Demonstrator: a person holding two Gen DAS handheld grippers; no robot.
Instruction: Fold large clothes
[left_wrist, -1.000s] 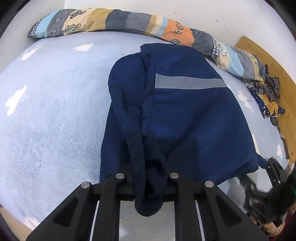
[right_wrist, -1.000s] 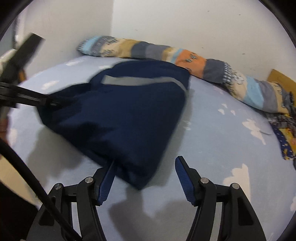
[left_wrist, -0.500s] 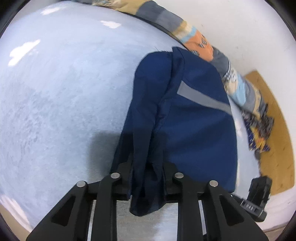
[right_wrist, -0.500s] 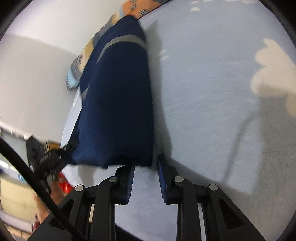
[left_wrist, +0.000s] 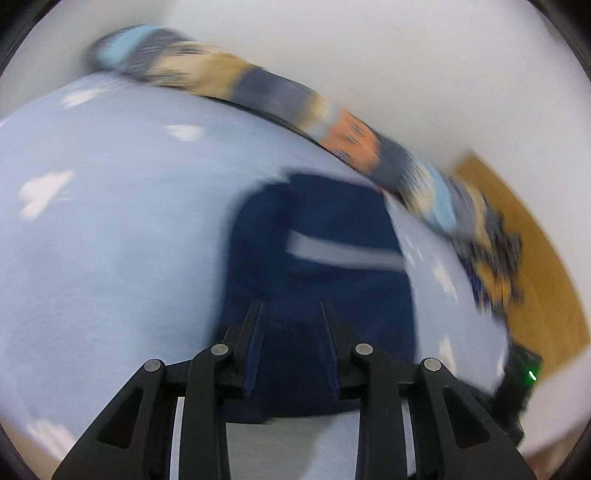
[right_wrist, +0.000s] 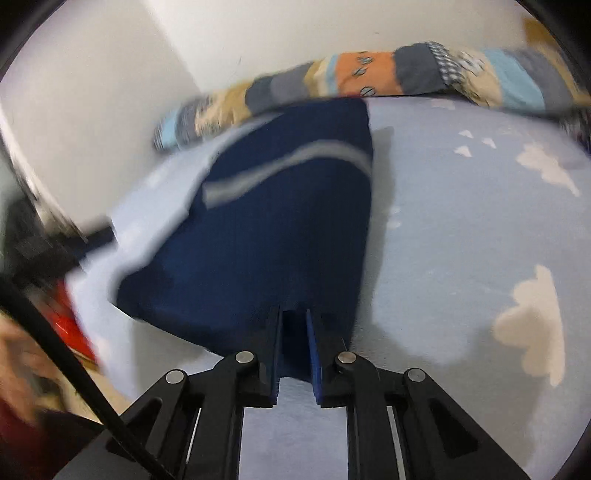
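Narrowed sharply since a second ago, right gripper (right_wrist: 294, 326) closing on the near hem of the navy garment (right_wrist: 280, 229), cloth pinched between the blue pads. Meanwhile parted and opening, left gripper (left_wrist: 290, 319), earlier clamped on a bunched fold, now above the garment (left_wrist: 321, 266) with nothing pressed between the fingers, though blur makes this hard to judge. Folded with grey reflective stripe (left_wrist: 343, 253) across it, lying on the pale blue cloud-print sheet (right_wrist: 480, 229), far end touching the patchwork bolster (right_wrist: 369, 74) along the wall.
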